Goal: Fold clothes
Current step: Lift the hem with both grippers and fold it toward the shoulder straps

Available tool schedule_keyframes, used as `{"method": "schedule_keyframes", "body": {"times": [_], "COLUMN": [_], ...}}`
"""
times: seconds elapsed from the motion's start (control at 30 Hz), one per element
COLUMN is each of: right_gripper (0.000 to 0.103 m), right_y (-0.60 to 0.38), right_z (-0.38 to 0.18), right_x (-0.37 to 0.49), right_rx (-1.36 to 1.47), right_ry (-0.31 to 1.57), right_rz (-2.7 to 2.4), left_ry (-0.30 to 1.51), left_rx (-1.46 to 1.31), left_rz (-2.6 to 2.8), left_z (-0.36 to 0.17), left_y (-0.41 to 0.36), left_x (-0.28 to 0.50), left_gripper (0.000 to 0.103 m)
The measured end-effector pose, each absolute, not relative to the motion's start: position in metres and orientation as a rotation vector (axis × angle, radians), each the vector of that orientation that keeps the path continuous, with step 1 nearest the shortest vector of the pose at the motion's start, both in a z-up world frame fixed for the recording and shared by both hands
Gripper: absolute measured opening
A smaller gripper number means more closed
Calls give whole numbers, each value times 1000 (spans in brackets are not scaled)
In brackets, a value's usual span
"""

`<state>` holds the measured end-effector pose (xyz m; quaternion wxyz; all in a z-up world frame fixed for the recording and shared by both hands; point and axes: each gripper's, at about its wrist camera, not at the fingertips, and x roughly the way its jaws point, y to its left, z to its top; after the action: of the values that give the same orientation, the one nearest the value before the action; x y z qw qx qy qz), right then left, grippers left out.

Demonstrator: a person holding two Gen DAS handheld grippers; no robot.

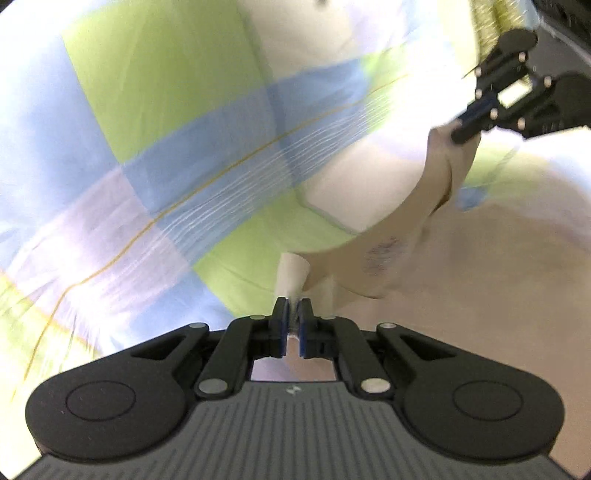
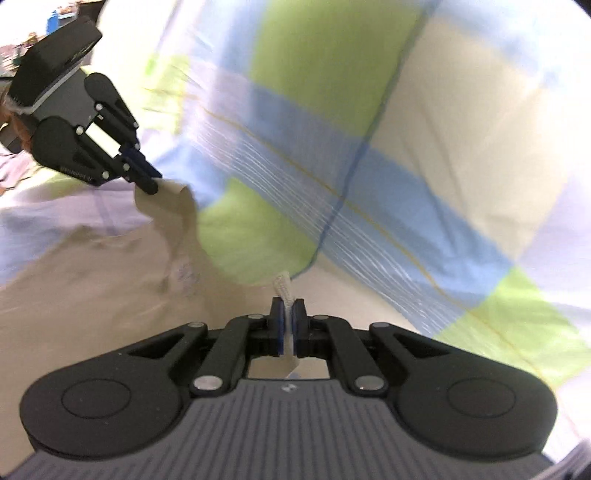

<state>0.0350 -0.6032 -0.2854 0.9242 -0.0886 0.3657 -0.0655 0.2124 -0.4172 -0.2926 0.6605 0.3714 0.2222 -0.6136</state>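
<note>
A beige garment [image 1: 461, 266] hangs between the two grippers over a checked sheet. My left gripper [image 1: 293, 308] is shut on one pale edge of it, which sticks up between the blue pads. In the same view my right gripper [image 1: 466, 127] shows at the upper right, shut on the garment's other corner. In the right wrist view my right gripper [image 2: 289, 310] pinches a white ribbed edge of the garment [image 2: 92, 277]. The left gripper [image 2: 149, 182] appears there at the upper left, clamped on the cloth's far corner. Both views are blurred by motion.
A checked sheet [image 1: 177, 155] in green, blue, white and lilac squares covers the surface under the garment, seen again in the right wrist view [image 2: 424, 155]. Dark clutter [image 2: 55, 22] shows past the sheet's edge at the top left.
</note>
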Motion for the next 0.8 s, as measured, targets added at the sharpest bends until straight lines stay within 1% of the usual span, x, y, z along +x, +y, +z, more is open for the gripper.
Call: {"method": "schedule_keyframes", "body": {"times": [0.07, 0.17, 0.23, 0.27, 0.3, 0.33, 0.37, 0.4, 0.47, 0.57, 0.7, 0.8], "right_gripper": [2, 2, 3, 4, 6, 12, 32, 37, 37, 37, 37, 37], "right_y": [-572, -519, -480, -463, -447, -430, -413, -397, -372, -370, -367, -364], "right_z": [-283, -283, -302, -312, -323, -334, -345, -355, -371, -375, -379, -383], "right_x": [6, -40, -69, -79, -89, -100, -110, -120, -134, -131, -126, -123], "right_rx": [-190, -197, -221, -247, -274, -300, -326, -353, -402, -462, -542, -601], "right_ry": [764, 792, 838, 869, 900, 931, 962, 993, 1036, 1028, 1015, 1006], "right_rz": [-127, -112, -99, -95, -90, -85, -80, -75, -71, -86, -106, -121], "left_ry": [513, 536, 543, 546, 541, 528, 501, 488, 413, 349, 175, 141], "left_rx": [844, 902, 930, 975, 1005, 1057, 1144, 1174, 1261, 1312, 1415, 1488], "left_rz": [-1402, -1403, -1404, -1400, -1390, -1380, -1367, -1358, -1336, -1308, -1251, -1278], "left_z": [-290, -306, -317, -333, -339, -350, -364, -367, -377, -394, -412, -424], "left_y": [-394, -341, -318, -299, -291, -282, -267, -262, -246, -247, -270, -287], "left_x": [183, 125, 104, 83, 74, 60, 40, 33, 7, -3, -1, 5], "left_gripper": [3, 3, 4, 7, 7, 9, 17, 17, 17, 20, 20, 21]}}
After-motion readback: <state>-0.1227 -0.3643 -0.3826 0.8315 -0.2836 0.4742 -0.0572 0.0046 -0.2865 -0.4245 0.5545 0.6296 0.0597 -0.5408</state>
